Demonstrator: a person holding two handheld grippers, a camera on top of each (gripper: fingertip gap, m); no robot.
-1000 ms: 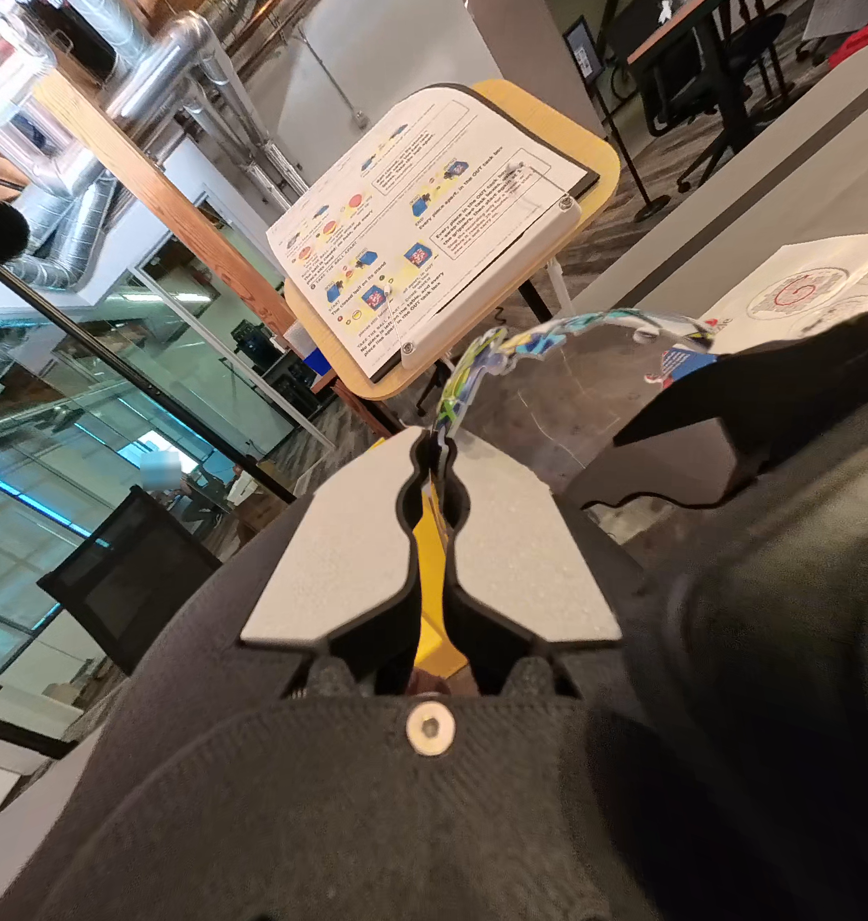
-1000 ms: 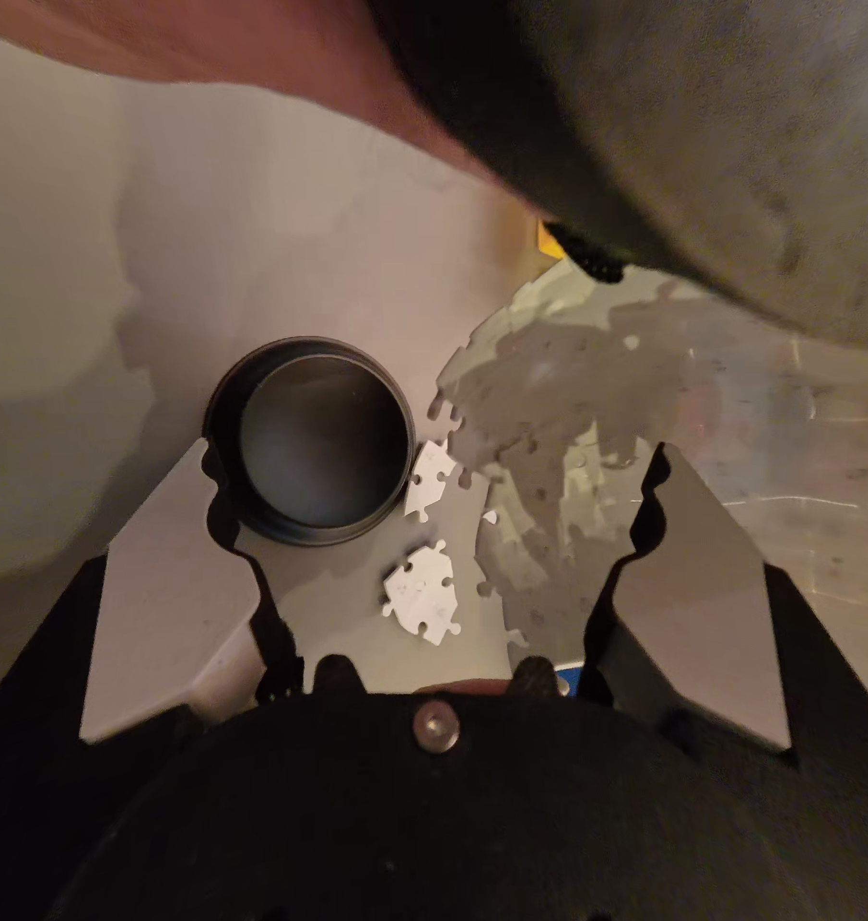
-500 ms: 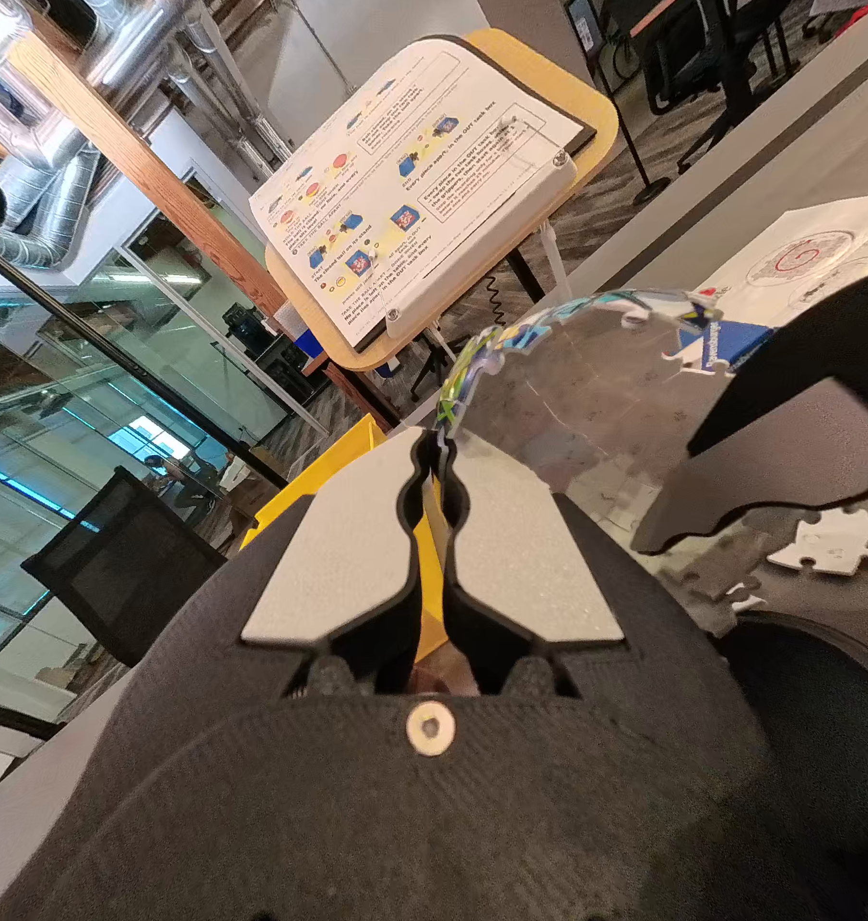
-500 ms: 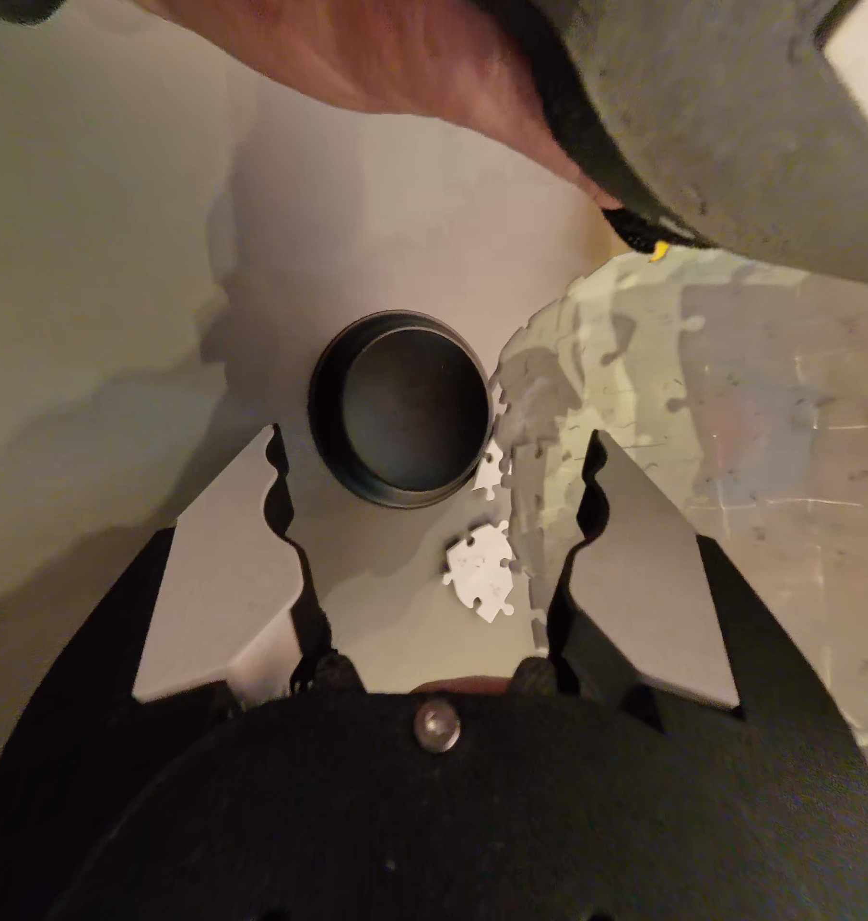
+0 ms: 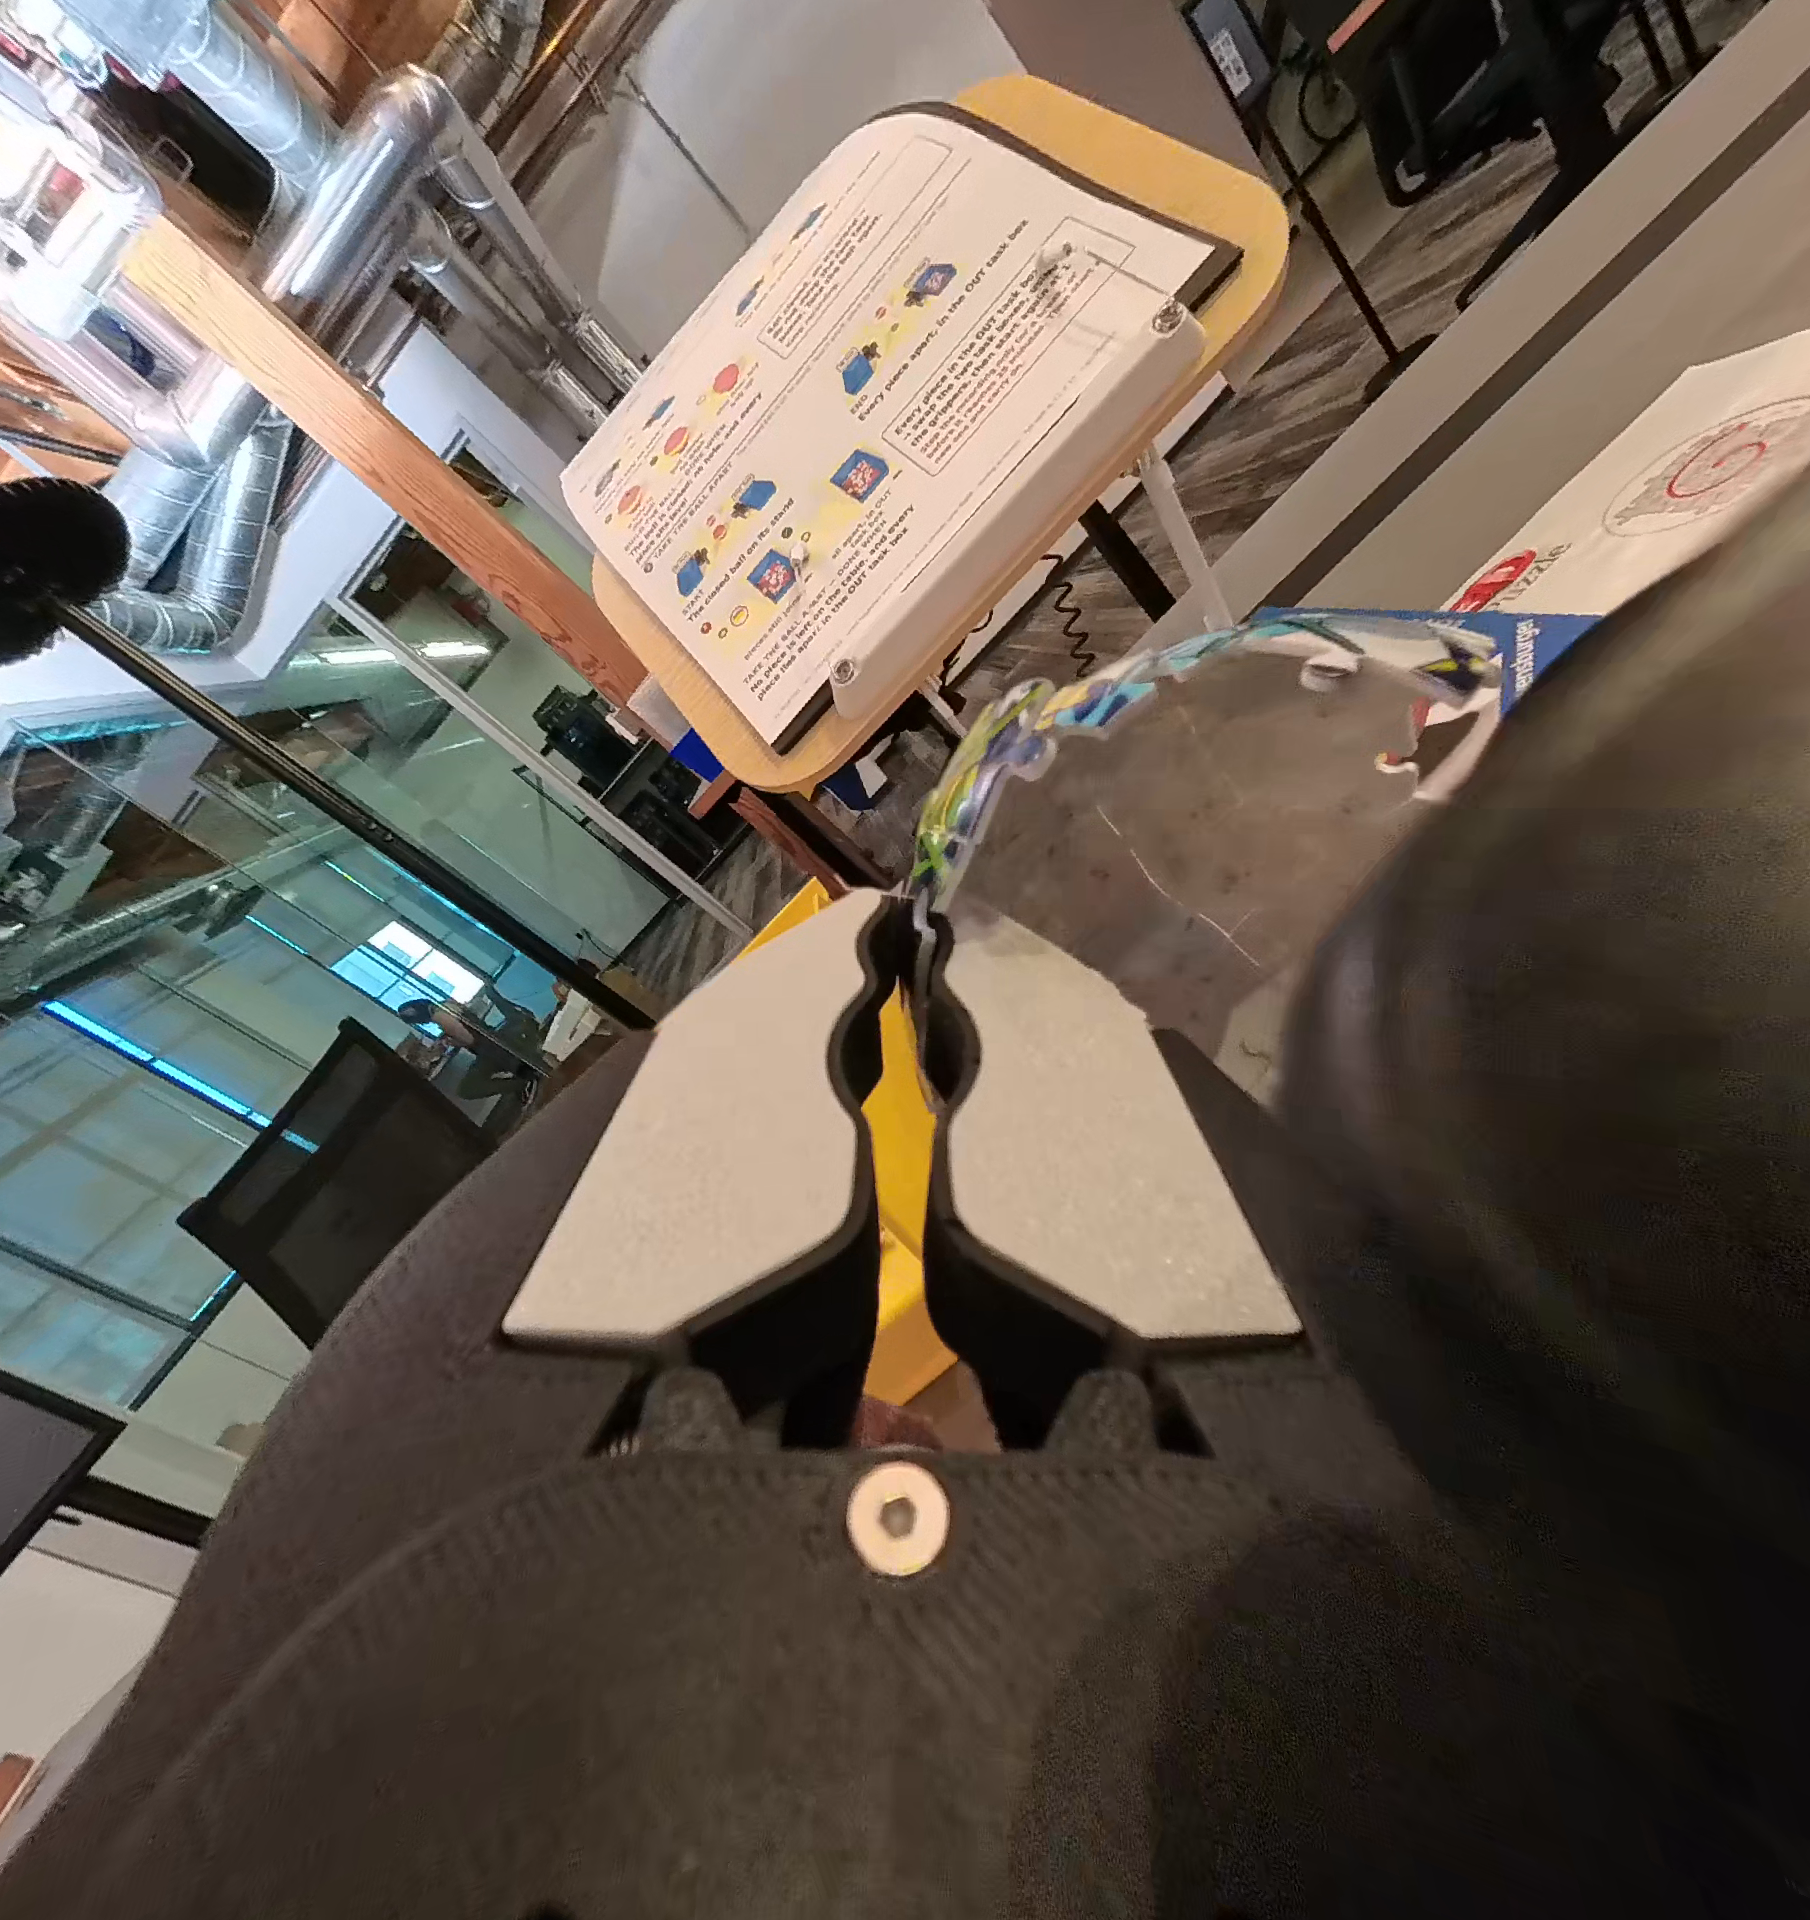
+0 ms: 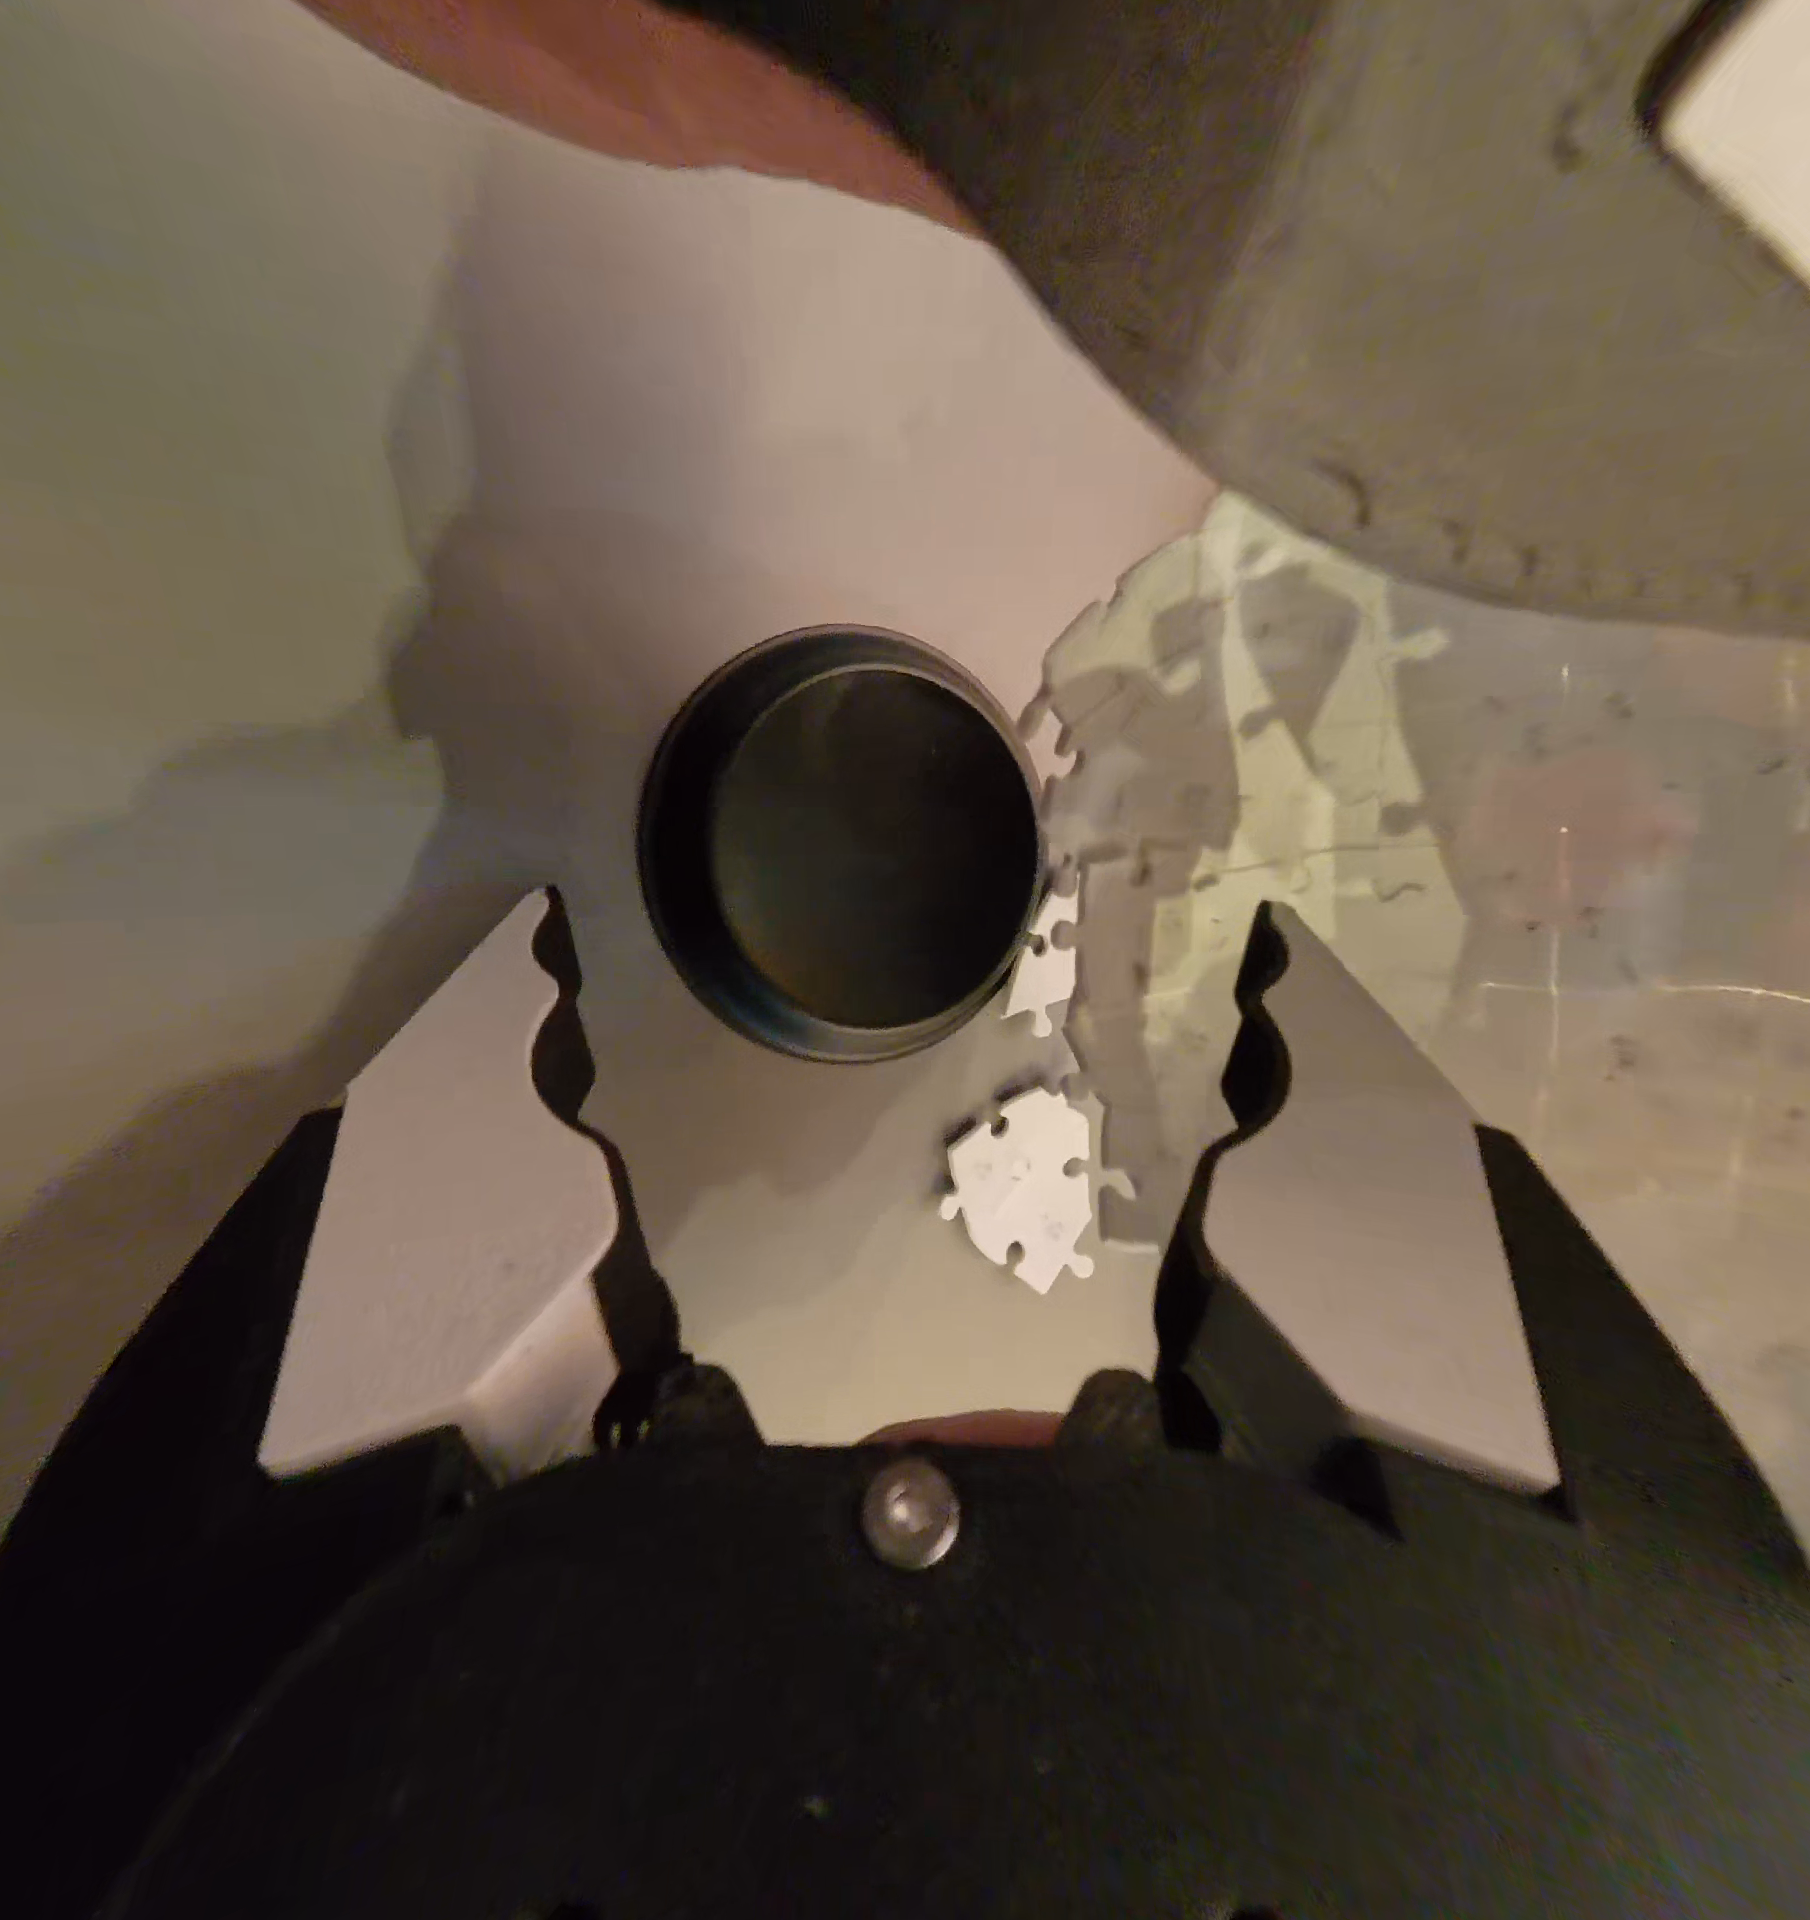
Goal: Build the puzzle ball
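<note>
My left gripper (image 5: 906, 920) is shut on the edge of a curved, partly built puzzle ball shell (image 5: 1192, 800); its grey inner side faces me and its rim is coloured. The same shell (image 6: 1348, 831) fills the right of the right wrist view. My right gripper (image 6: 906, 914) is open and empty above the table. A black round stand ring (image 6: 839, 862) lies just ahead of its fingertips. Two loose white puzzle pieces lie beside the ring, one near it (image 6: 1046, 966) and one lower (image 6: 1026, 1195), face down. The right gripper's dark body (image 5: 1607, 1091) blocks the right of the left wrist view.
An instruction sheet on a wooden stand (image 5: 901, 436) is behind the table. A blue puzzle box (image 5: 1535, 655) and a white printed sheet (image 5: 1711, 488) lie on the table at right. A yellow bin (image 5: 901, 1195) shows between my left fingers. A hand (image 6: 724, 94) is above.
The right gripper has shifted so the black ring moved from the left toward the centre between its fingers. The left gripper keeps its grip on the shell, which tilted slightly.
</note>
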